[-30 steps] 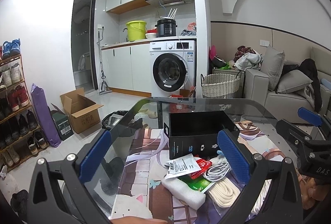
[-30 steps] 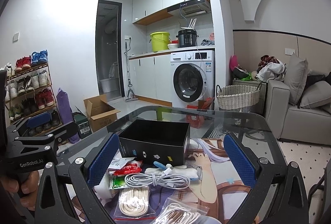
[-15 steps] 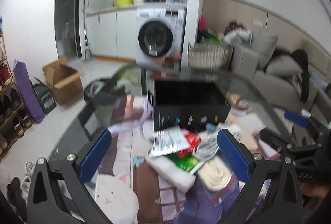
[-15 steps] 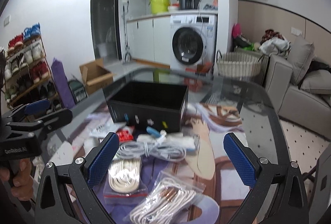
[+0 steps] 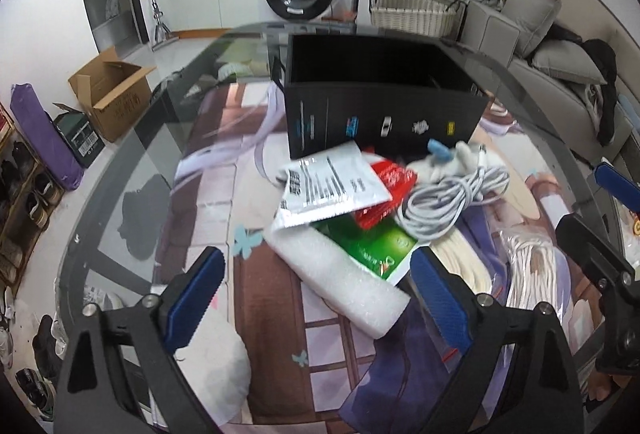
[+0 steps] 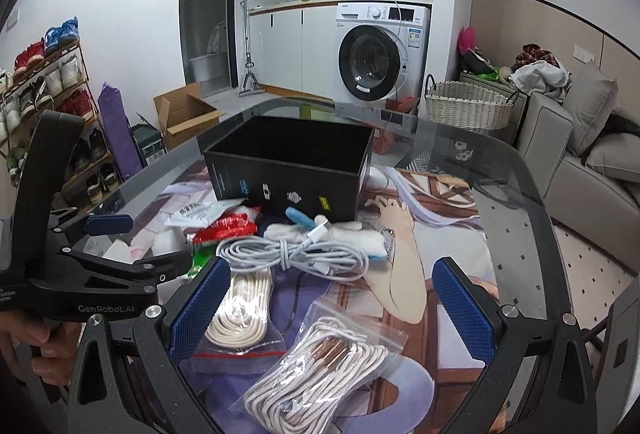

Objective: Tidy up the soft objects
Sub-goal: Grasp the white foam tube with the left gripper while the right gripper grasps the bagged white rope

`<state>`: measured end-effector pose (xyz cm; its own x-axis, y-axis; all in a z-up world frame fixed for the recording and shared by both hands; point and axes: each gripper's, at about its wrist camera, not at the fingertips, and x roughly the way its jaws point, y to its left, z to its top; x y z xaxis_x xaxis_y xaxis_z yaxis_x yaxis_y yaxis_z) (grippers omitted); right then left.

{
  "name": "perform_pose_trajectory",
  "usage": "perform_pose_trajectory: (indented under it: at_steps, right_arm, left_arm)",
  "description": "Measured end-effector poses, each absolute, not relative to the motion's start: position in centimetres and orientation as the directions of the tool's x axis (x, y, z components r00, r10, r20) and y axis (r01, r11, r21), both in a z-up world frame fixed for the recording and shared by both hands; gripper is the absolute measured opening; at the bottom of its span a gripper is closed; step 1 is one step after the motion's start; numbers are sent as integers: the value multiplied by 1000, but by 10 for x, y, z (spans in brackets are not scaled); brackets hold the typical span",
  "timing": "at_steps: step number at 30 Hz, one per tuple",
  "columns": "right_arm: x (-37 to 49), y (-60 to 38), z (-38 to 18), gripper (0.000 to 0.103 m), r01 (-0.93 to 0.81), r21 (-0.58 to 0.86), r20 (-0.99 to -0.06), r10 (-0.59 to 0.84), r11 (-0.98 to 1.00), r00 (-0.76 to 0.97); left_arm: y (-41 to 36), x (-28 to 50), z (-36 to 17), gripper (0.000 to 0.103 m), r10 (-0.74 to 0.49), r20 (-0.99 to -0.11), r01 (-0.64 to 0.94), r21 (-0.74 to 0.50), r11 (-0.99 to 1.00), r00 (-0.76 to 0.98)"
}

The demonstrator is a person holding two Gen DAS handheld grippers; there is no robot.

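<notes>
1. Soft objects lie in a loose heap on the glass surface (image 6: 500,169), just in front of the open black box (image 6: 288,169); none looks to be inside it yet, though its floor is hidden from both views.
2. The heap holds a white foam roll (image 5: 336,274), a printed white pouch (image 5: 332,189), a red packet (image 5: 384,189) and a green packet (image 5: 372,246) overlapping one another; a coiled grey cable (image 6: 292,254) lies across a white cloth (image 6: 352,234); two bagged cords sit nearer, a flat cream one (image 6: 240,302) and a braided one (image 6: 320,370).
3. The left tongs (image 5: 316,298) are spread wide and grasp nothing; they hang over the near end of the foam roll, which looks the likely first pick.
4. The right tongs (image 6: 332,298) are likewise released and empty, poised above the two bags.
5. To do it well, I would close across the roll's narrow width, near its free end, clear of the green packet tucked against it; squeeze lightly, since foam crushes.
6. Lift straight up so the pouch resting on the far end slides off instead of dragging; then carry it over the box's near wall.
</notes>
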<state>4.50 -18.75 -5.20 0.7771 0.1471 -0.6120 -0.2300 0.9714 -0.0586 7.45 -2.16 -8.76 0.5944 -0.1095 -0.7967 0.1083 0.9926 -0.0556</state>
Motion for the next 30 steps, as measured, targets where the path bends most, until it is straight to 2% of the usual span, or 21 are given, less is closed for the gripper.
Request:
perform_pose_trajectory:
  at_steps: [8, 10, 12, 15, 17, 21, 23, 24, 25, 30]
  right_arm:
    - [44, -179, -63, 103, -251, -91, -631, 140, 964, 764]
    - [44, -178, -66, 103, -251, -97, -639, 133, 963, 757]
    - [46, -179, -70, 103, -249, -93, -653, 130, 964, 746]
    - [49, -183, -74, 103, -240, -69, -671, 133, 968, 730]
    - [50, -183, -75, 103, -237, -70, -674, 129, 969, 728]
    - [50, -182, -76, 103, -240, -80, -673, 125, 967, 729]
    - [49, -182, -78, 103, -244, -77, -679, 128, 967, 723]
    - [50, -183, -79, 103, -247, -71, -687, 132, 966, 715]
    - [51, -184, -81, 103, -247, -60, -696, 137, 967, 705]
    - [59, -196, -99, 103, -199, 56, -774, 168, 978, 611]
  left_arm:
    - [-20, 73, -89, 88, -125, -806, 130, -59, 990, 578]
    - [-19, 73, -90, 77, -135, -809, 140, -65, 988, 572]
    - [-18, 73, -91, 76, -147, -813, 144, -78, 986, 564]
    - [-18, 74, -89, 62, -162, -813, 156, -89, 984, 559]
    - [-15, 74, -90, 59, -171, -818, 158, -99, 982, 549]
    - [-4, 65, -91, 46, -194, -825, 169, -121, 978, 530]
    - [1, 60, -92, 38, -197, -825, 179, -118, 977, 530]
    - [3, 59, -92, 29, -193, -824, 186, -109, 976, 532]
    - [4, 58, -93, 25, -185, -824, 190, -97, 977, 535]
    - [1, 63, -93, 22, -135, -826, 185, -39, 982, 547]
